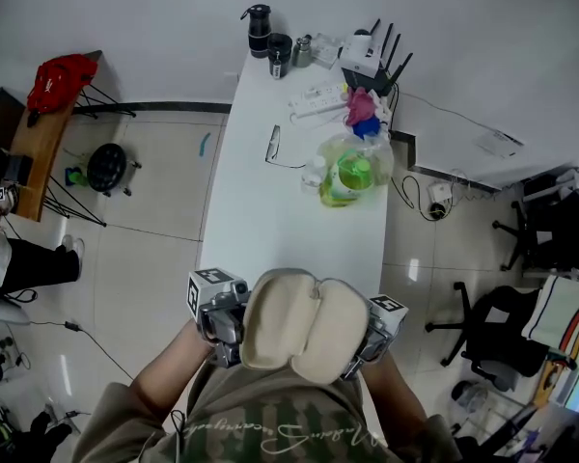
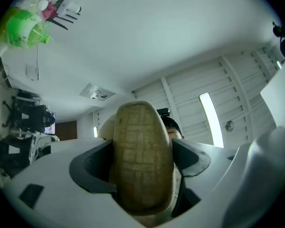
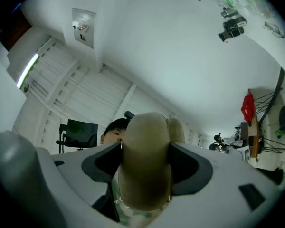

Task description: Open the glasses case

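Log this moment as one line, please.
glasses case: open | left hand-held gripper: shut on one half | right hand-held gripper: shut on other half

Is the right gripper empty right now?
No, the right gripper has its jaws shut on one half of the glasses case.

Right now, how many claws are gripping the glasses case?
2. The left claw is shut on the left half of the glasses case; the right claw is shut on its right half.
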Action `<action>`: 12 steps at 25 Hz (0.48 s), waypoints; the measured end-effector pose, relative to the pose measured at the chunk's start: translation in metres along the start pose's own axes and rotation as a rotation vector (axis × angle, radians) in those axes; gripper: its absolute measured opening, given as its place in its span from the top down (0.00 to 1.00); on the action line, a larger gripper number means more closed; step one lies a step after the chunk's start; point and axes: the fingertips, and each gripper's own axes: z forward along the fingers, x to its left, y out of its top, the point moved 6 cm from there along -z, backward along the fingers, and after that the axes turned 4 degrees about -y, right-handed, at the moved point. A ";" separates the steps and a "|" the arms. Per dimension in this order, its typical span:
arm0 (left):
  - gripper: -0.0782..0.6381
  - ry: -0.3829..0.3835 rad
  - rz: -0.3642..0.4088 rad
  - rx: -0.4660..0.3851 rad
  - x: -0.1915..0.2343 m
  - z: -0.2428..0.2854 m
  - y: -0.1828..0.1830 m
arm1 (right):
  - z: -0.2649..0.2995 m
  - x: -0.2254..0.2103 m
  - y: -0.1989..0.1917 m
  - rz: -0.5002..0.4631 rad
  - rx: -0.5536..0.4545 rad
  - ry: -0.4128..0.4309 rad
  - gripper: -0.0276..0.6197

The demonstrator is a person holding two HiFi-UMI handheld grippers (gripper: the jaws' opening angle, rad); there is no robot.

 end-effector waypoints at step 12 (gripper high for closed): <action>0.32 0.309 0.267 0.143 0.000 -0.019 0.011 | -0.026 0.000 0.011 -0.202 0.085 -0.230 0.47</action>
